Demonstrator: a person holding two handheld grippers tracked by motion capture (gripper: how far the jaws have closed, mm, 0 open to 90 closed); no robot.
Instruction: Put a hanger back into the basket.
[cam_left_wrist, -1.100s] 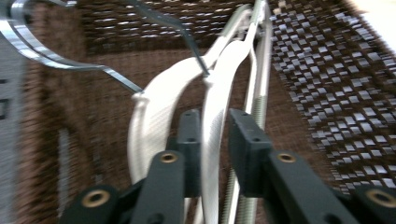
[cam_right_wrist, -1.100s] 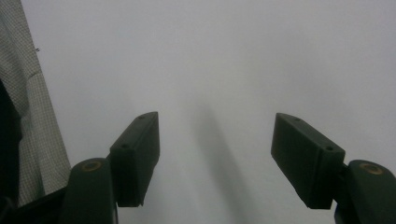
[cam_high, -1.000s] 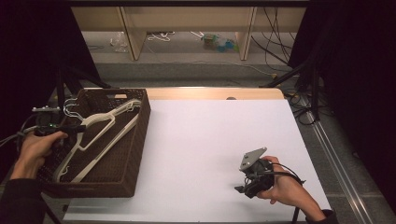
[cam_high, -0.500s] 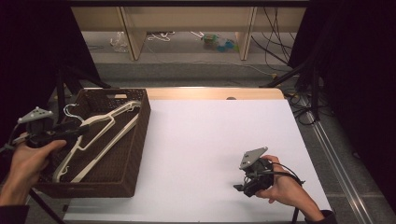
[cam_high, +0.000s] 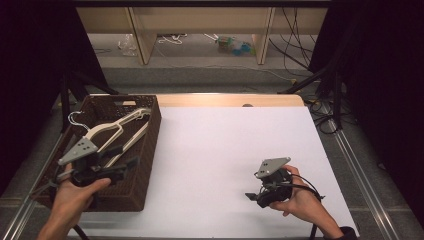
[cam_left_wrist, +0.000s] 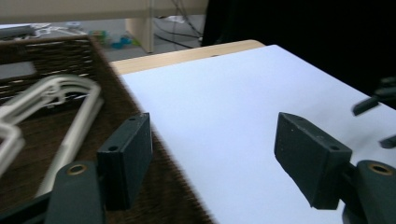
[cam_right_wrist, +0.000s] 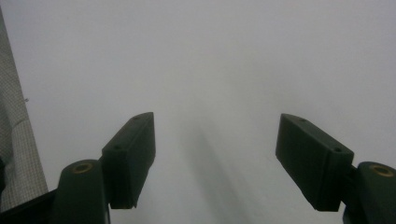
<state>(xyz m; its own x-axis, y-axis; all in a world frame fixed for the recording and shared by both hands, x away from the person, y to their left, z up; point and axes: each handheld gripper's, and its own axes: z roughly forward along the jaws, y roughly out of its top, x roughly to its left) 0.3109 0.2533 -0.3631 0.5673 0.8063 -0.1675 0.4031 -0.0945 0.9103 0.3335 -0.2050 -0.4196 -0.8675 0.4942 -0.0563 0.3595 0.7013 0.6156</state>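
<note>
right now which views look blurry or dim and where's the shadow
Left gripper view: the white hangers and basket edge smear with blur. Right gripper view: flat and hazy, a soft shadow on the white table between the open jaws. High view: table bright, surroundings dark.

A table (cam_high: 230, 150) with a white top and a pale wood strip along its far edge. At its left side sits a dark brown woven basket (cam_high: 147, 150), holding white clothes hangers (cam_high: 117, 131). A person's right hand (cam_high: 300, 202) rests near the front right corner.
</note>
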